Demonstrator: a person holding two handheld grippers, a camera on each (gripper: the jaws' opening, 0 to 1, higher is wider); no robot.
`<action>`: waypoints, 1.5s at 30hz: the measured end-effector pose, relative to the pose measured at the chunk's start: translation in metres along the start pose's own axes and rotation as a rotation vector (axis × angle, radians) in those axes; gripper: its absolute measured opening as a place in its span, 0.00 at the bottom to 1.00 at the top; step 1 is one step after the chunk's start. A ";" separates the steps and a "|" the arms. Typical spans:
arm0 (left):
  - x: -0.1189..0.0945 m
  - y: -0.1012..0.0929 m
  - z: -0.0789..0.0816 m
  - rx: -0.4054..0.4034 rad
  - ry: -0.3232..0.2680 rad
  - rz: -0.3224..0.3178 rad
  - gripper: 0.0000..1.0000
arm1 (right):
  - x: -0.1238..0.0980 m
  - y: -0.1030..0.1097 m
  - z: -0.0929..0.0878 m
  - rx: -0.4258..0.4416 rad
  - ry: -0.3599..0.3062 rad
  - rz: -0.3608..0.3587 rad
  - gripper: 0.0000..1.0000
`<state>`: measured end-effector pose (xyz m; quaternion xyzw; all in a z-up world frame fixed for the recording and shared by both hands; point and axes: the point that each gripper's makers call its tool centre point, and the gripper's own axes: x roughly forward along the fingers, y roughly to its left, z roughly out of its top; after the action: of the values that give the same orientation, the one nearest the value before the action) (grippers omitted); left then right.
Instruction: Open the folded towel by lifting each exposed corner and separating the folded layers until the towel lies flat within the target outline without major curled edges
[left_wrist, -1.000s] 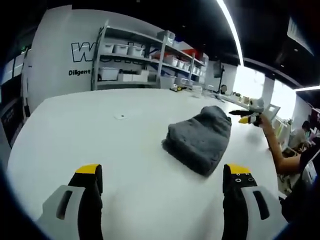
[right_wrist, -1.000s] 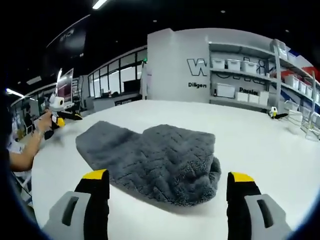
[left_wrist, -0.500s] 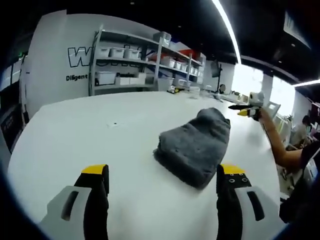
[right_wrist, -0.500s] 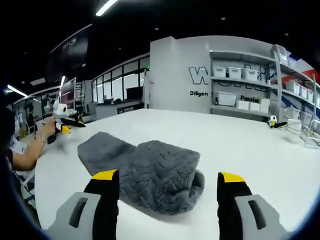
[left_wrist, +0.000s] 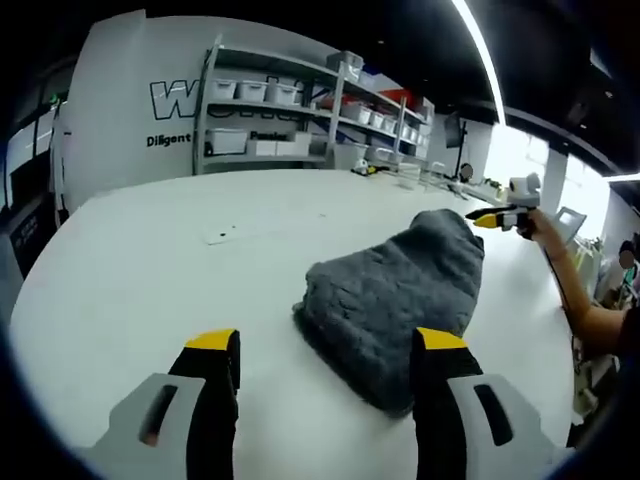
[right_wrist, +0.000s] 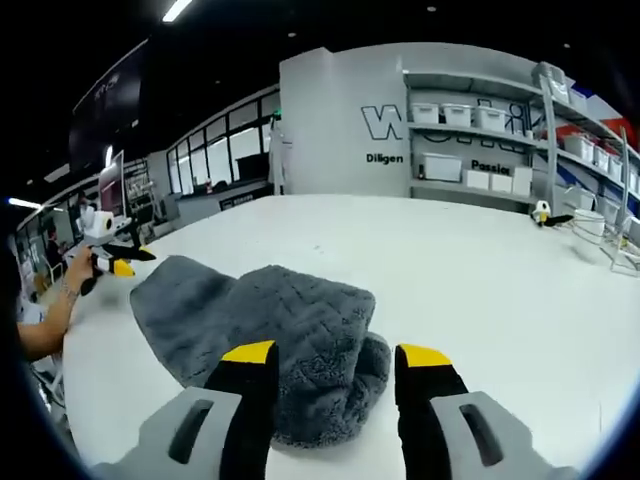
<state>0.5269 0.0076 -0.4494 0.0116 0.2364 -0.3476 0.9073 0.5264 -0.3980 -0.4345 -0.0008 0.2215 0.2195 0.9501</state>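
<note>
left gripper view: the left gripper (left_wrist: 325, 350) has its yellow-tipped jaws spread with nothing between them, low over the white bench (left_wrist: 150, 270). the right jaw's tip overlaps the near edge of the grey towel (left_wrist: 395, 295); whether it touches, i cannot tell. the towel lies folded and bunched on the bench, running away to the right. beyond its far end the right gripper (left_wrist: 503, 215) hangs above the bench edge, with a forearm (left_wrist: 575, 295) behind it. far off stand shelves (left_wrist: 290, 115) with white bins against a lettered wall.

right gripper view: the right gripper (right_wrist: 335, 360) has its jaws partly spread, empty, just over the towel's (right_wrist: 270, 335) near humped fold. the towel stretches left across the bench (right_wrist: 480, 270). at its far left the left gripper (right_wrist: 105, 245) hangs in a hand. shelves (right_wrist: 470, 140) stand at the back.
</note>
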 end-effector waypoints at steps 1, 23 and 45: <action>0.003 0.001 0.001 -0.007 -0.004 0.002 0.62 | 0.002 -0.001 -0.001 0.009 0.000 0.000 0.43; 0.036 -0.025 -0.022 0.075 0.076 -0.042 0.19 | 0.024 0.005 -0.034 0.052 0.091 0.038 0.16; 0.033 -0.014 -0.023 0.218 0.110 0.018 0.06 | 0.042 0.014 -0.032 -0.004 0.084 0.021 0.08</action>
<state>0.5296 -0.0198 -0.4827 0.1311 0.2465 -0.3619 0.8895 0.5407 -0.3716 -0.4802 -0.0097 0.2610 0.2298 0.9376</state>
